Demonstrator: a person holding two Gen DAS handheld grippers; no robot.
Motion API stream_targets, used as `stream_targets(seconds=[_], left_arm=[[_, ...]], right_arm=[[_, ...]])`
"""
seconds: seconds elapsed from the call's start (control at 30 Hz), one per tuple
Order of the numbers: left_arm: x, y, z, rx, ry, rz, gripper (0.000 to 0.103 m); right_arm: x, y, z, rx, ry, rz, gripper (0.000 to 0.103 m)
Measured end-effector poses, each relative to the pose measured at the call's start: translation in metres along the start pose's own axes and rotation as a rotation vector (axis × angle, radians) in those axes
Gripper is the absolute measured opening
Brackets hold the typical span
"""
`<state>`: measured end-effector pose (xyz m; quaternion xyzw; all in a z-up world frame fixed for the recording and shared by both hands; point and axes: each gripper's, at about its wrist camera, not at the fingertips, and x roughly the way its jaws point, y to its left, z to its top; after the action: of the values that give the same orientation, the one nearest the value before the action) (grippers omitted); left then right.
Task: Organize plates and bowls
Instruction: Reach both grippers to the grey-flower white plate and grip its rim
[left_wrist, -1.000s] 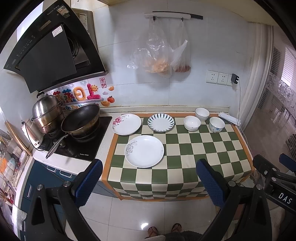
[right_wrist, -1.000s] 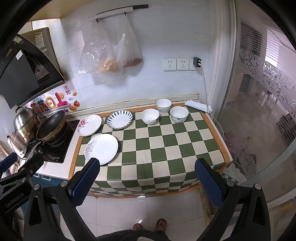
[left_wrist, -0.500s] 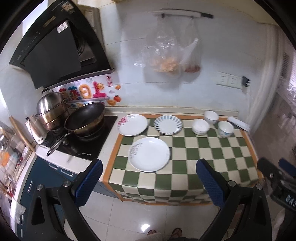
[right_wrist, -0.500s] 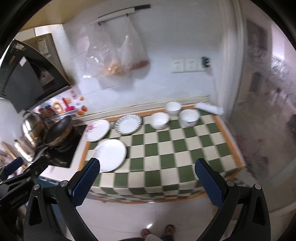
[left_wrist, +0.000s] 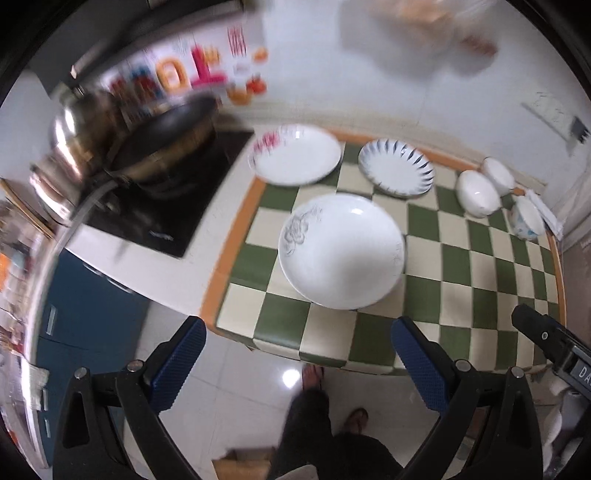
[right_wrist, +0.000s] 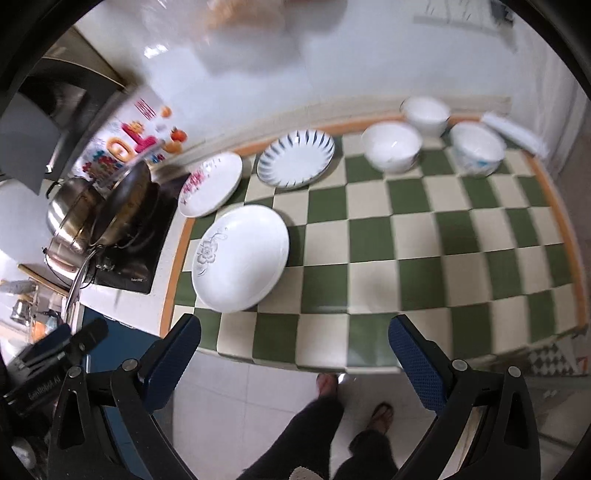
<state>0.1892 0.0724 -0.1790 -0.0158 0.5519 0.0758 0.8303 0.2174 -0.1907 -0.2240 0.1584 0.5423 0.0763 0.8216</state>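
You are holding the left gripper (left_wrist: 297, 360) and right gripper (right_wrist: 293, 356) wide apart, empty, facing the large white plate (left_wrist: 341, 256) on the checkered mat (right_wrist: 417, 243).

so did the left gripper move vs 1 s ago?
Yes. In the left wrist view the big white plate and checkered counter now loom larger and nearer the open left gripper: it advanced toward the plate.
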Motion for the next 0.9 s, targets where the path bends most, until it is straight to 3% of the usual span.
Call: stream_targets(seconds=[0.2, 0.4, 0.5, 0.63, 0.8, 0.9], left_arm=[[0.099, 0.029, 0.051, -0.005, 0.156, -0.055, 0.099], [0.190, 0.047, 0.090, 0.030, 0.300, -0.103, 0.086], [0.223, 0.049, 0.100, 0.037, 0.353, -0.146, 0.075], [0.255, 0.044, 0.102, 0.073, 0.420, -0.188, 0.039], [0.260, 0.033, 0.099, 0.103, 0.428, -0.268, 0.032], [0.257, 0.030, 0.097, 0.101, 0.430, -0.301, 0.028]], right_arm=[[0.111, 0.002, 0.048, 0.082, 0.112, 0.026, 0.100], [0.202, 0.008, 0.083, 0.137, 0.214, 0.021, 0.092], [0.238, 0.009, 0.091, 0.156, 0.268, 0.017, 0.079], [0.278, 0.008, 0.097, 0.169, 0.330, 0.013, 0.063], [0.309, 0.008, 0.094, 0.184, 0.386, 0.033, 0.027], [0.316, 0.012, 0.088, 0.160, 0.403, 0.032, 0.018]])
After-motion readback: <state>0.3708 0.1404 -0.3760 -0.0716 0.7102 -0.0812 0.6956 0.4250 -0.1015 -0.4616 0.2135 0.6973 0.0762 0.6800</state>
